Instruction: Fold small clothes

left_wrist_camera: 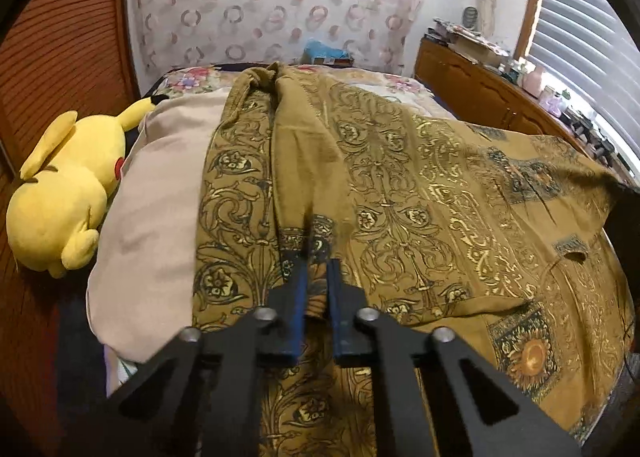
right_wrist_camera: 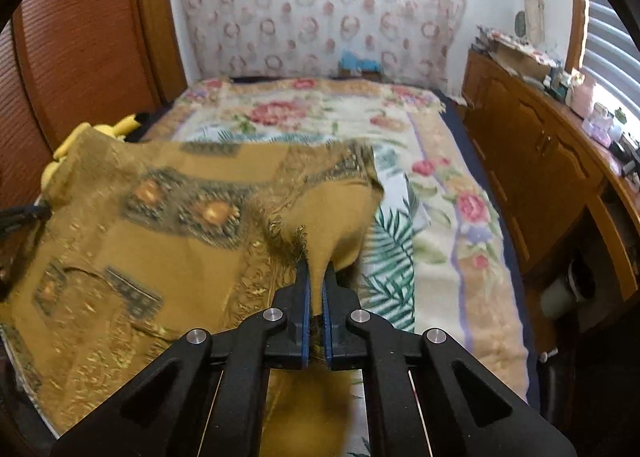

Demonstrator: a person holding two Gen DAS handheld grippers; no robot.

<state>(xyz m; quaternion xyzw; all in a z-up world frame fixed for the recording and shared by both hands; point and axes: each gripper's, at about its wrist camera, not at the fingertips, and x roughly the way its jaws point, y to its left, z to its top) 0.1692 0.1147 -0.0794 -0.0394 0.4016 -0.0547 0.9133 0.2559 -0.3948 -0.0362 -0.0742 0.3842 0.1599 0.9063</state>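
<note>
At the left edge of the left wrist view lies one yellow plush toy (left_wrist_camera: 60,193), beside one pale beige pillow (left_wrist_camera: 152,217). One ochre printed garment of thin woven cloth (left_wrist_camera: 400,197) spreads across the floral bedspread (right_wrist_camera: 440,185), filling the frame's centre. It looks light, limp and fray-edged, best pinched at hems or corners. Left gripper (left_wrist_camera: 318,257) and right gripper (right_wrist_camera: 315,277) are both clamped on its fabric.

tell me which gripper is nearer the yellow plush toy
Left. The left gripper grips the mustard cloth beside the plush toy; the right gripper holds the cloth's far side.
</note>
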